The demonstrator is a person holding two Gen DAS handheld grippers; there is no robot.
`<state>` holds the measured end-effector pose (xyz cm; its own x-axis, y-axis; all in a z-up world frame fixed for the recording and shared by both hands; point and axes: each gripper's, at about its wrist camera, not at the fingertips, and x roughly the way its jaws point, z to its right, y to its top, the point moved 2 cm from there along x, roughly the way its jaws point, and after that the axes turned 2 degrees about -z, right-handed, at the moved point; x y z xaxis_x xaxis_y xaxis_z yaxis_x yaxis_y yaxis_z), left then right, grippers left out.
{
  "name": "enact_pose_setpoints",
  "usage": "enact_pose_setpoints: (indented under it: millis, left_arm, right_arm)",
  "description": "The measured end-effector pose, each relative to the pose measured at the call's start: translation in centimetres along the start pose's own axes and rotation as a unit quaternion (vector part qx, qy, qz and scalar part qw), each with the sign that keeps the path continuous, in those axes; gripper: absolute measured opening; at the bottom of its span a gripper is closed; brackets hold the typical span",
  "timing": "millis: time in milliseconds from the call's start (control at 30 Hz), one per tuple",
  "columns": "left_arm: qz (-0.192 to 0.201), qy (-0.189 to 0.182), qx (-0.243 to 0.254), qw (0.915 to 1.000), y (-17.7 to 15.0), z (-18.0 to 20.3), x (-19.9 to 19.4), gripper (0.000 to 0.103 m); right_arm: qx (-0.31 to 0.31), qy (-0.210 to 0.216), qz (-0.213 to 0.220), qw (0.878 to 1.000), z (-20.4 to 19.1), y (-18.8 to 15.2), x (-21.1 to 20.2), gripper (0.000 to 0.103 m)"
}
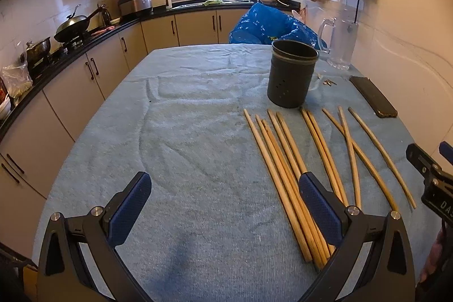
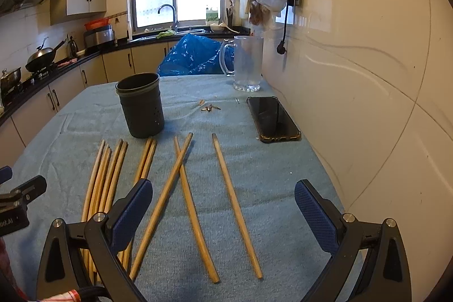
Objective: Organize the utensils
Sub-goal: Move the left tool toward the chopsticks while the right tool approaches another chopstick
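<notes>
Chopsticks (image 2: 235,205) between right fingers (image 2: 133,212): light, stiff, slippery | grasp mid-shaft | both fingers apart, empty | holder (image 2: 140,105) beyond

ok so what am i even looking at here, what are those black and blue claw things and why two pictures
Those claws are two hand-held grippers a person carries, one per hand, each with a camera looking along its blue-padded fingers. One picture is from the left gripper, the other from the right gripper. Both are open and hold nothing. Below them a table under a blue cloth carries loose wooden chopsticks, a dark holder cup, a glass mug and a phone. The chopsticks probably belong in the cup.
</notes>
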<state>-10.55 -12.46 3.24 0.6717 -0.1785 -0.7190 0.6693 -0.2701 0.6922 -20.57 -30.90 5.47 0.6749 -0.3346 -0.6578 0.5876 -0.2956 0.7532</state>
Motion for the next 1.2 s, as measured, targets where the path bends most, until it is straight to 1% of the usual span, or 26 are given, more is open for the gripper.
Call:
enact_pose_setpoints:
  millis: [233, 500, 900, 1067, 1200]
  left_arm:
    - [-0.021, -0.021, -0.010, 0.9995, -0.5, 0.1, 0.5, 0.103]
    - [-0.045, -0.030, -0.021, 0.9983, -0.8, 0.1, 1.4, 0.103]
    - [-0.071, -0.024, -0.027, 0.9968, -0.8, 0.2, 2.8, 0.103]
    - [-0.077, -0.017, -0.031, 0.9964, -0.5, -0.1, 3.2, 0.103]
    - [-0.080, -0.020, -0.036, 0.9959, -0.1, -0.6, 3.6, 0.103]
  right_arm:
    - [0.000, 0.000, -0.001, 1.000, -0.3, -0.1, -0.1, 0.102]
    - [-0.003, 0.001, -0.005, 1.000, -0.5, -0.3, 0.3, 0.102]
    - [0.016, 0.003, -0.016, 1.000, 0.7, -0.5, 1.2, 0.102]
    - [0.024, 0.005, -0.021, 0.999, 1.2, -0.7, 1.7, 0.102]
    - [0.028, 0.005, -0.024, 0.999, 1.5, -0.8, 2.0, 0.102]
